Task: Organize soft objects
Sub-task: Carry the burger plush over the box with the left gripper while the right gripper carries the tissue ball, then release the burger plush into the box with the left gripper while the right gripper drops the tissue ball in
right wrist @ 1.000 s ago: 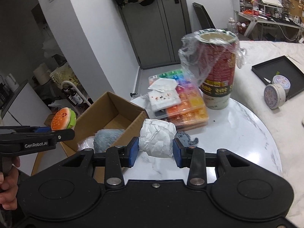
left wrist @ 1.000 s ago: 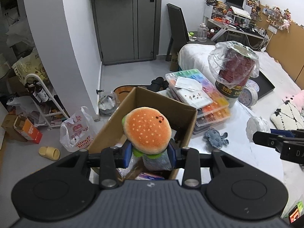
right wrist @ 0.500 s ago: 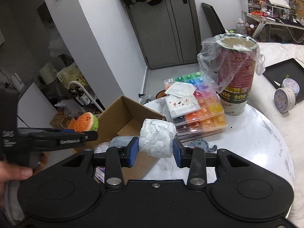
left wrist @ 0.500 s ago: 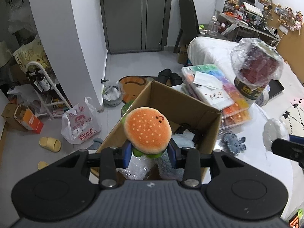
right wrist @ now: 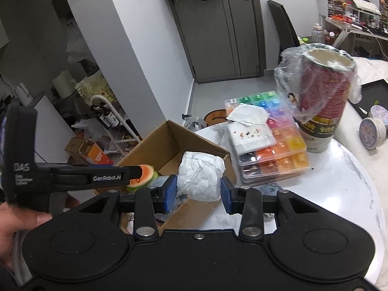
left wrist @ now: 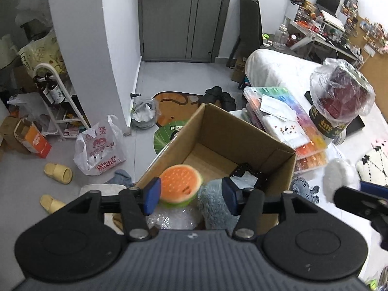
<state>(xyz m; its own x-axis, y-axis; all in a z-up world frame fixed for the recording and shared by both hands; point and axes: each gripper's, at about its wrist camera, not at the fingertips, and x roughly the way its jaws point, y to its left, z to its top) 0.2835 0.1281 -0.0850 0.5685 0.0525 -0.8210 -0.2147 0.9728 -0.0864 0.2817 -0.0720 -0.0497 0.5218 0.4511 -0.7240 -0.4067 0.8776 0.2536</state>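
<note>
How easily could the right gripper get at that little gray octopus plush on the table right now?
Probably not as things stand. The right gripper is shut on the white wad, so its jaws are occupied. The octopus plush lies apart from the cardboard box, uncovered, so access opens once the wad is dropped.

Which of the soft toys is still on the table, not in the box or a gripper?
The small grey-blue octopus plush, lying on the white table beside the cardboard box. The burger plush is over the box.

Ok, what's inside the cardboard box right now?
In the cardboard box: the burger plush dropping between the left gripper's open fingers, a grey-blue plush, bubble wrap and something black. What lies beneath is hidden.
</note>
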